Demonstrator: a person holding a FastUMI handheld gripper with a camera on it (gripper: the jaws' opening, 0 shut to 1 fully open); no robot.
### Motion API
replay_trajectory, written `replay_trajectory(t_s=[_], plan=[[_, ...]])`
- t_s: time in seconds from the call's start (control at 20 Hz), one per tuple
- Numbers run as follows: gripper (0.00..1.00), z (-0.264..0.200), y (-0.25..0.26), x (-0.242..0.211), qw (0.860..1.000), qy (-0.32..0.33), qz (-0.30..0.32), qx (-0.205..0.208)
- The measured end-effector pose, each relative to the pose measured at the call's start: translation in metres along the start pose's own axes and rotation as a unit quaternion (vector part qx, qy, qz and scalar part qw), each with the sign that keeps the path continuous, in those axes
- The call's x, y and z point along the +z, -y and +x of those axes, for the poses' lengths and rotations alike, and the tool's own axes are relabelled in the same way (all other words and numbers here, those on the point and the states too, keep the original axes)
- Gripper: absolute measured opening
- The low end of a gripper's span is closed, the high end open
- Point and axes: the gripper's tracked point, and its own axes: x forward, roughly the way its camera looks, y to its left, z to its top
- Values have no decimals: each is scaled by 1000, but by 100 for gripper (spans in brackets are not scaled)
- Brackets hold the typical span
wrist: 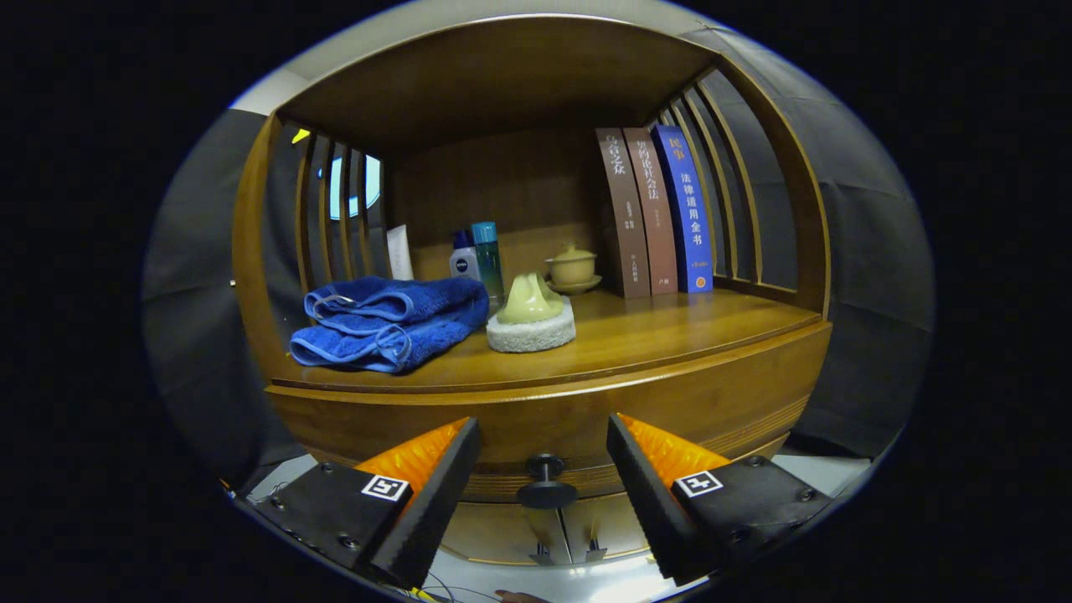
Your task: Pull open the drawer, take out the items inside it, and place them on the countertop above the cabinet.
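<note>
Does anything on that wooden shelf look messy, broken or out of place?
Nothing stands out. The blue towels lie folded, the three books stand upright, and the open jaws flank the drawer knob.

Blue towel (389, 322), brown wooden cabinet (544, 402) with black knob (545, 481), 2 brown books (638, 213), 1 blue book (685, 209).

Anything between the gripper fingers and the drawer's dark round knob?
Nothing. In the gripper view the dark round knob sits between the open gripper fingers, untouched, on the wooden drawer front.
</note>
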Motion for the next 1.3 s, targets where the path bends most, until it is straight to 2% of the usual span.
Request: replay_trajectory(t_s=[0.2, 0.35, 0.55, 0.75, 1.0, 1.3], plan=[[99, -26, -8, 37, 1000, 24, -2, 7], [99, -54, -20, 83, 999, 49, -16, 16], [99, -104, -32, 153, 994, 95, -41, 24], [99, -157, -40, 202, 993, 112, -40, 25], [99, -202, -53, 226, 992, 107, -46, 45], [99, -232, -56, 234, 991, 111, -62, 40]])
